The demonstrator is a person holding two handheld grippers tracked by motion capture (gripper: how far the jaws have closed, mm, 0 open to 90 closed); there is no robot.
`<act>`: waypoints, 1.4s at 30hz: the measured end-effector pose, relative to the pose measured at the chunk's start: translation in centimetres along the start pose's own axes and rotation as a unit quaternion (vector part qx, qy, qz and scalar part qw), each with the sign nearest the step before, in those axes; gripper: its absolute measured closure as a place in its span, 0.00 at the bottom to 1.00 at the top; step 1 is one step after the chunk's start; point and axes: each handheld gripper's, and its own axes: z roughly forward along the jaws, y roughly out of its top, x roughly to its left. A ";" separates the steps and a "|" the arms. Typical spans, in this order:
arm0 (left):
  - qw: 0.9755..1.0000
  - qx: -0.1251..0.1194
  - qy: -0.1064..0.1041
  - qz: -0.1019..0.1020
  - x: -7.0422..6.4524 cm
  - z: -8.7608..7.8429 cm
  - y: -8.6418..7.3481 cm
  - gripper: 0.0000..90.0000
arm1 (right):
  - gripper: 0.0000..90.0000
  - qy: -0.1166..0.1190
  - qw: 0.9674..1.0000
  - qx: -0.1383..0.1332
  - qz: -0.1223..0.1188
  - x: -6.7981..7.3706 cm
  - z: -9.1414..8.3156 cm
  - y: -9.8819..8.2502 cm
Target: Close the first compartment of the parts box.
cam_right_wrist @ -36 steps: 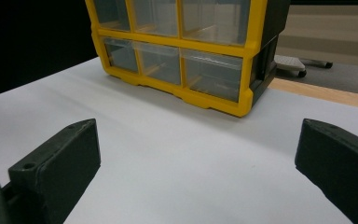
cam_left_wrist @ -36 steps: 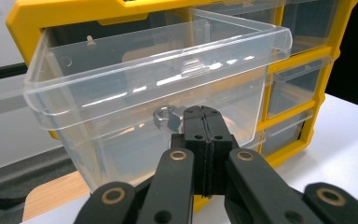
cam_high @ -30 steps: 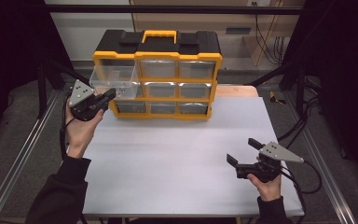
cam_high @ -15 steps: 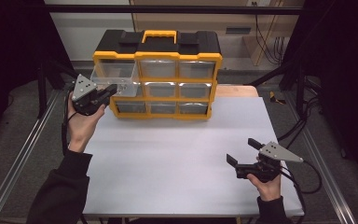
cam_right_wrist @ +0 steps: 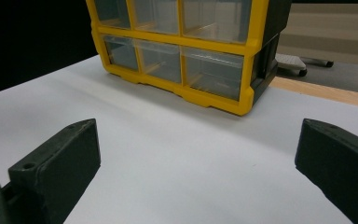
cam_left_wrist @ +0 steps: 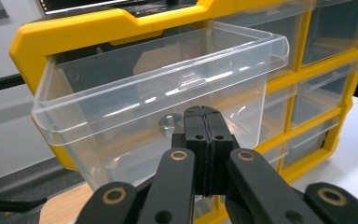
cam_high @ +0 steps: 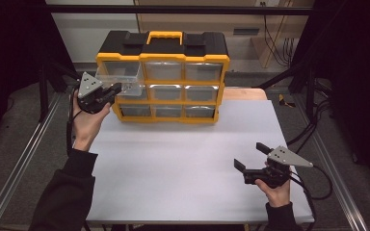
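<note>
A yellow and black drawer organizer (cam_high: 173,58) stands at the back of the white table (cam_high: 183,154). Its top-left clear drawer (cam_high: 125,86) is pulled part way out. My left gripper (cam_high: 117,88) is held up at that drawer's front, jaws shut with nothing between them. In the left gripper view the closed tips (cam_left_wrist: 206,112) sit against the clear drawer (cam_left_wrist: 135,84) front, and a small metal nut (cam_left_wrist: 170,123) lies inside behind the wall. My right gripper (cam_high: 248,155) rests low over the table's near right, open and empty; its jaws (cam_right_wrist: 198,128) face the organizer (cam_right_wrist: 186,46).
The organizer's other clear drawers (cam_high: 198,92) are pushed in. A wooden strip (cam_high: 243,94) runs along the table's back edge to the organizer's right. Metal rails (cam_high: 21,159) flank the table, and cables (cam_high: 313,130) trail at the right.
My left gripper has crept slightly up and right, closer to the pulled-out drawer. The right gripper has stayed still.
</note>
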 end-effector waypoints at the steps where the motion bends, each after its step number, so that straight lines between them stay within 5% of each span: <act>1: 1.000 -0.001 0.001 0.000 0.0 0.1 0.0 1.00 | 0.01 0.001 1.000 -0.001 -0.001 0.0 0.0 0.0; 42: 1.000 0.017 0.024 -0.001 1.6 4.0 0.2 1.00 | 0.01 0.001 1.000 -0.001 0.002 0.0 -0.1 0.0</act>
